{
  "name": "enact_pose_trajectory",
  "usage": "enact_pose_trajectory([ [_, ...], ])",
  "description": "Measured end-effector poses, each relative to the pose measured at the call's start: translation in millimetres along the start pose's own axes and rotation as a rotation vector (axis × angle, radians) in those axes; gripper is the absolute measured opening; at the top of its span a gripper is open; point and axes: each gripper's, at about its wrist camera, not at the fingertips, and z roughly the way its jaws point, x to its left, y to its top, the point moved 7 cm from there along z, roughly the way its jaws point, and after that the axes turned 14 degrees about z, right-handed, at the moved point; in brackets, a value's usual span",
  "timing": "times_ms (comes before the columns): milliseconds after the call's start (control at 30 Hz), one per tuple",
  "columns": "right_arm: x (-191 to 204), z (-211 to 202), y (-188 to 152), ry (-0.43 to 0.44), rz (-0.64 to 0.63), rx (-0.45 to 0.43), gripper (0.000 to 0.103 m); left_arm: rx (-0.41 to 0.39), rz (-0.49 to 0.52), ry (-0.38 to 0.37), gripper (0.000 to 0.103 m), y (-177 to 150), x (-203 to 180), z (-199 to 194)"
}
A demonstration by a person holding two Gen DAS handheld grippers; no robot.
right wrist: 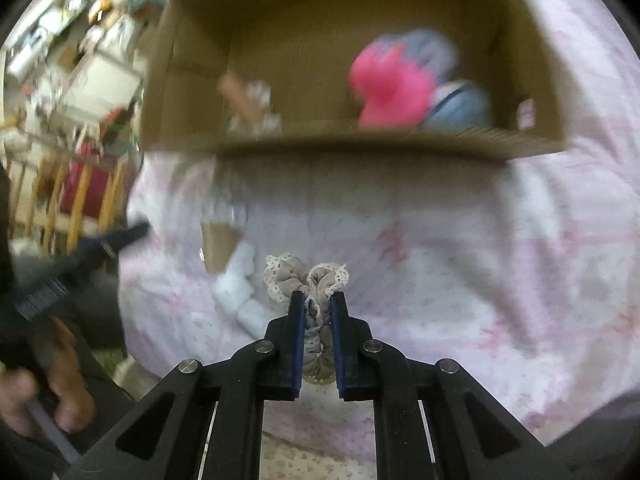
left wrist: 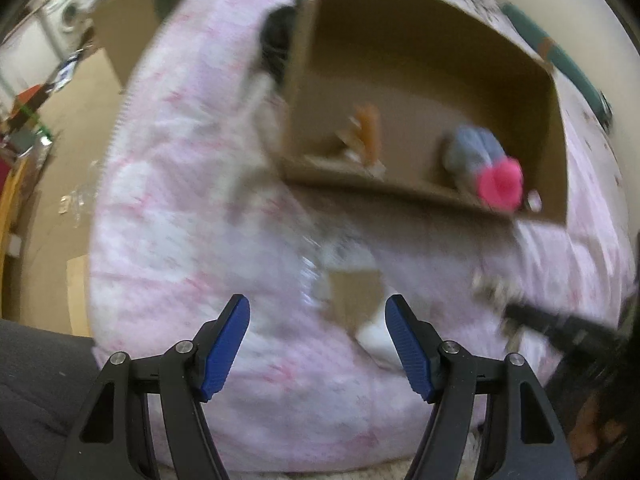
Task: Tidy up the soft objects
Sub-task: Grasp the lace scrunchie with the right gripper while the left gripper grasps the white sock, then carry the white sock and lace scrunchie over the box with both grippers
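Quilted pink bedding under tongs pinching lace-edged scrunchie.

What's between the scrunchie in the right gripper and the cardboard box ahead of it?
Nothing visible. The right gripper holds the lace-trimmed scrunchie; only bare pink bedspread lies before the cardboard box, whose low front wall it must clear.

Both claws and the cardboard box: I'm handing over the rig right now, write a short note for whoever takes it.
Right claw: shut on a beige lace-trimmed scrunchie, above the pink quilt.
Left claw: open, holding nothing, over the quilt.
Cardboard box: ahead on the quilt; already inside are a pink and blue soft item and a small beige piece.
Left to do: put the scrunchie in the box. A white item with a brown card lies on the quilt; too blurred to identify.
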Motion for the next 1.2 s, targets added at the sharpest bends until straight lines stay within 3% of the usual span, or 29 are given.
enact_pose_trajectory([
  [100,-9.0,-23.3,8.4,0.033,0.059,-0.079,0.014,0.045,0.067,-0.049,0.068,-7.6,-27.4,14.7],
  [233,-22.0,-36.7,11.7,0.053,0.126,-0.118,0.014,0.116,0.127,-0.076,0.065,-16.6,-51.7,37.7],
  [333,-25.4,-36.1,12.8,0.051,0.137,-0.123,0.014,0.155,0.128,-0.081,0.054,-21.2,-55.3,50.5],
  [500,-15.0,-19.8,7.9,0.039,0.136,-0.113,0.014,0.177,0.093,-0.073,0.025,-24.0,-47.7,57.3],
  [633,-15.8,-21.6,7.5,0.039,0.136,-0.107,0.014,0.183,0.08,-0.071,0.022,-27.0,-39.2,52.9],
  [967,-10.5,-18.2,5.7,0.049,0.115,-0.091,0.014,0.116,0.084,-0.037,0.02,-30.9,-19.0,16.8],
  [1033,-9.9,-17.2,5.4,0.047,0.112,-0.089,0.014,0.065,0.1,0.014,0.02,-25.7,-12.0,1.2],
  [1200,-6.1,-21.8,5.2,0.06,0.1,-0.108,0.014,-0.028,0.1,0.026,0.02,-16.5,-9.0,-31.3],
])
